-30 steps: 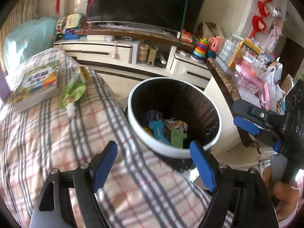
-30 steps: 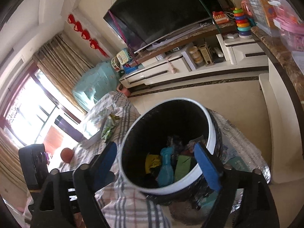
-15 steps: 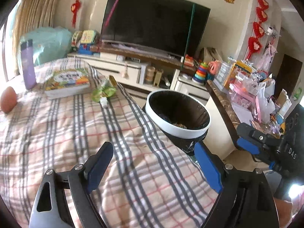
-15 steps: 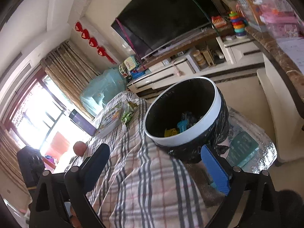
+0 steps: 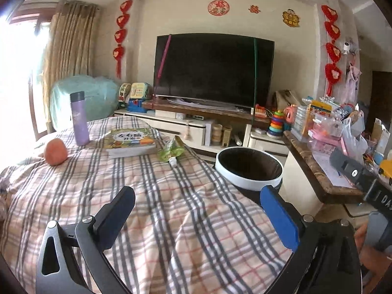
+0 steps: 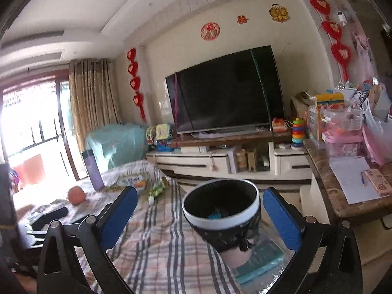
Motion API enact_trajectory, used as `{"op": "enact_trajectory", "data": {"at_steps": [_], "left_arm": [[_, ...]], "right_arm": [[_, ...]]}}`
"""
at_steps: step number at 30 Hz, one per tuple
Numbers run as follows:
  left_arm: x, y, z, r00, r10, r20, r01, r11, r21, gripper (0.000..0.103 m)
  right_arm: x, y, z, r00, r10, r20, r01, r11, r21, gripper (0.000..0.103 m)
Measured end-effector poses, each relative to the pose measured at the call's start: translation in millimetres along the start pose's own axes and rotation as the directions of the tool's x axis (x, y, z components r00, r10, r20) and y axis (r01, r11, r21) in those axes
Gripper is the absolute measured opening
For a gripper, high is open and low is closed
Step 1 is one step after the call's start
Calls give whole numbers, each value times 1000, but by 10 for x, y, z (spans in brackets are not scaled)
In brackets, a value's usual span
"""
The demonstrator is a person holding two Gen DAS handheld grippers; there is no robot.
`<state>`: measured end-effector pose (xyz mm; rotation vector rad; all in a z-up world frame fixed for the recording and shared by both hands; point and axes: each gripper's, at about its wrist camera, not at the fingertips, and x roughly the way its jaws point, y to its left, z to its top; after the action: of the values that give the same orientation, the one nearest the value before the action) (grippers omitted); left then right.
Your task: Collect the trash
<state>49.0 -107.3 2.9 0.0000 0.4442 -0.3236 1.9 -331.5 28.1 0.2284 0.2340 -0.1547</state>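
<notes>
We hold both claws wide apart and empty: the left claw [image 5: 196, 218] low in the left view over the plaid cloth [image 5: 171, 220], the right claw [image 6: 198, 215] low in the right view with the bin [image 6: 220, 208] framed between its blue pads. The 1 piece of trash we can still see on the cloth is a green pouch [image 5: 171, 150] with a white cap, lying at centre frame in the left view, above and a little left of the gap between the left claw's pads, well apart from them. Its long axis runs from upper right down toward us, cap end nearer. In the right view the pouch [image 6: 156, 189] sits left of centre, behind the left pad, so we judge the left claw the nearer and better lined up. The bin [image 5: 248, 167] stands just right of the cloth's edge, right of centre. We count 1 pouch, 1 bin, 1 book [image 5: 131, 142], 1 purple bottle [image 5: 79, 118], 1 orange fruit [image 5: 55, 152]
</notes>
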Motion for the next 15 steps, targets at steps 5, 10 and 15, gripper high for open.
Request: {"op": "enact_trajectory", "data": {"at_steps": [5, 10, 15], "left_arm": [[-79, -8, -100, 997, 74, 35, -75, 997, 13, 102], [-44, 1, -188, 992, 120, 48, -120, 993, -4, 102], [-1, -71, -279, 987, 149, 53, -151, 988, 22, 102]], "right_arm": [[35, 42, -158, 999, 16, -43, -17, 1000, -16, 103], [-22, 124, -319, 999, 3, -43, -5, 999, -52, 103], [-74, 187, -382, 1000, -11, -25, 9, 997, -82, 103]]}}
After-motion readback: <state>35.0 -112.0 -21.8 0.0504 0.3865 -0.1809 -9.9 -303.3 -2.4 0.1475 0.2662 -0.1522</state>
